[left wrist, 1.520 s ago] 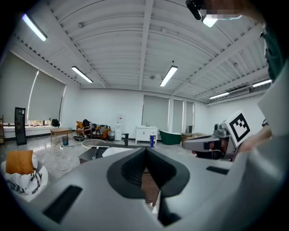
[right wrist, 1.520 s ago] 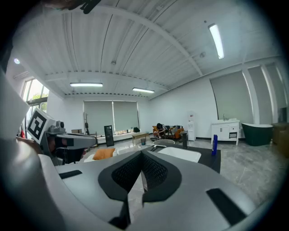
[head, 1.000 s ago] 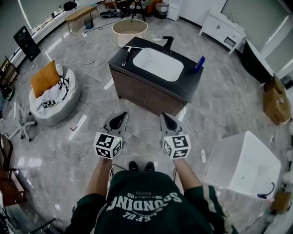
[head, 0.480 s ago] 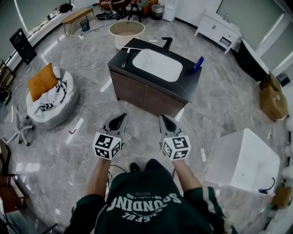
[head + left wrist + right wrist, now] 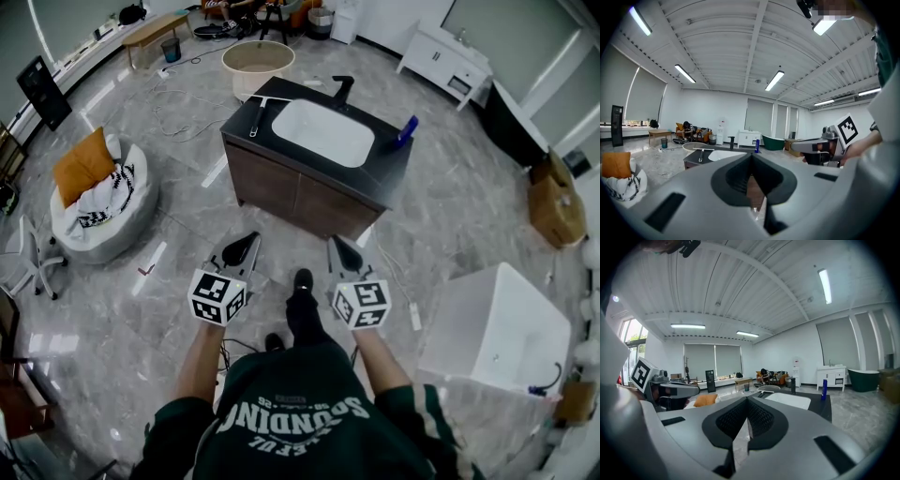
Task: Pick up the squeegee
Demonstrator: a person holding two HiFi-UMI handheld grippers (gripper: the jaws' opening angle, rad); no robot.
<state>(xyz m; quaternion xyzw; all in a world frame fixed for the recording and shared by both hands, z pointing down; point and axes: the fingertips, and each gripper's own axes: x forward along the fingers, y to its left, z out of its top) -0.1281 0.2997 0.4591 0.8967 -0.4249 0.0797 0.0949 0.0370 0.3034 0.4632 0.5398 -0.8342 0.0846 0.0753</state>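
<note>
Squeegee (image 5: 257,117) lies beside the basin (image 5: 323,131) on the vanity (image 5: 386,171); left gripper (image 5: 249,240) and right gripper (image 5: 334,244) jaws pressed together.

Dressed in a dark green sweatshirt (image 5: 295,417) with white block lettering across the chest, sleeves ending near the elbows. Black trousers (image 5: 305,323) and a black shoe (image 5: 302,279) at 12 o'clock of the sweatshirt. At 10 o'clock, a light grey moulded left gripper (image 5: 249,240) with black ribbed jaws tapering to a point, backed by a white cube with black square markers (image 5: 217,297). At 2 o'clock, a matching right gripper (image 5: 335,242), likewise grey and black, with its own white marker cube (image 5: 362,304).
</note>
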